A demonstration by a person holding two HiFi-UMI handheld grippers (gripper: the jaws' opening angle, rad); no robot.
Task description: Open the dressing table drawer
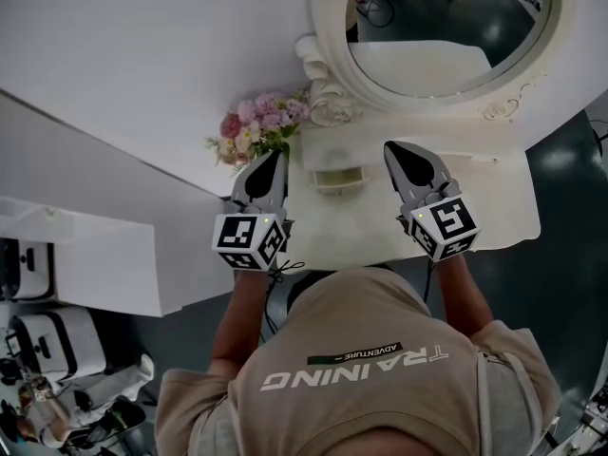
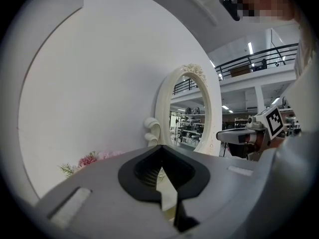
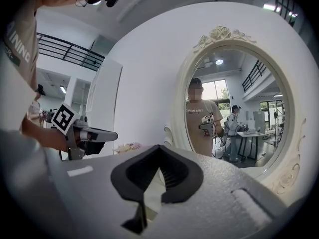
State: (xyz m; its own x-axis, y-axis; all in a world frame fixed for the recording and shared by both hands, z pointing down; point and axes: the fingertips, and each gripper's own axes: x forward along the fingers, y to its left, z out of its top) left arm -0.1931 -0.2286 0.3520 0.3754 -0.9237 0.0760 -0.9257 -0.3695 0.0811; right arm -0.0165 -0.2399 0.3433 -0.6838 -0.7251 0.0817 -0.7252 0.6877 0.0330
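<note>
Stands at the white dressing table (image 1: 494, 198), facing the oval mirror (image 1: 328, 84). Holds the left gripper (image 1: 277, 156) level over the left end of the table, just beside the pink flowers (image 1: 255, 131), tips toward the wall. Holds the right gripper (image 1: 390, 146) level over the table right of centre, tips toward the foot of the mirror. Shows, in the left gripper view and the right gripper view alike, jaws closed tip to tip with nothing caught between them. Finds a small cream drawer-like box (image 1: 339, 177) on the table below the mirror, between the two grippers and touching neither. Cannot tell from the head view whether it is slid out or pushed in.
</note>
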